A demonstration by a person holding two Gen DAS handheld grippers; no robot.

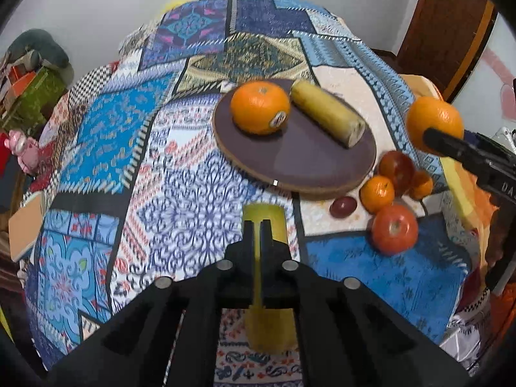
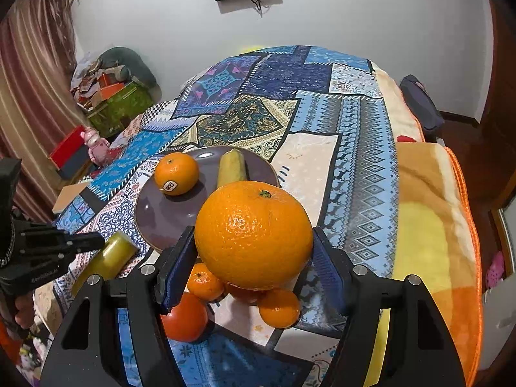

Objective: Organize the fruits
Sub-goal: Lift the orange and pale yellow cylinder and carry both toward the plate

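My left gripper (image 1: pixel 257 225) is shut on a yellow-green banana piece (image 1: pixel 265 277), held just above the patterned cloth short of the plate; it also shows in the right wrist view (image 2: pixel 109 259). My right gripper (image 2: pixel 253 245) is shut on a large orange (image 2: pixel 253 237), held above the loose fruit; it also shows in the left wrist view (image 1: pixel 433 122). A round purple plate (image 1: pixel 306 164) holds a stickered orange (image 1: pixel 259 107) and another banana piece (image 1: pixel 327 113).
Loose fruit lies right of the plate: a tomato (image 1: pixel 394 229), small mandarins (image 1: pixel 377 193), a red apple (image 1: pixel 397 166) and a dark plum (image 1: pixel 342 207). The patchwork cloth (image 1: pixel 180 174) covers the table. Boxes and clutter (image 2: pixel 109 96) sit beyond its left edge.
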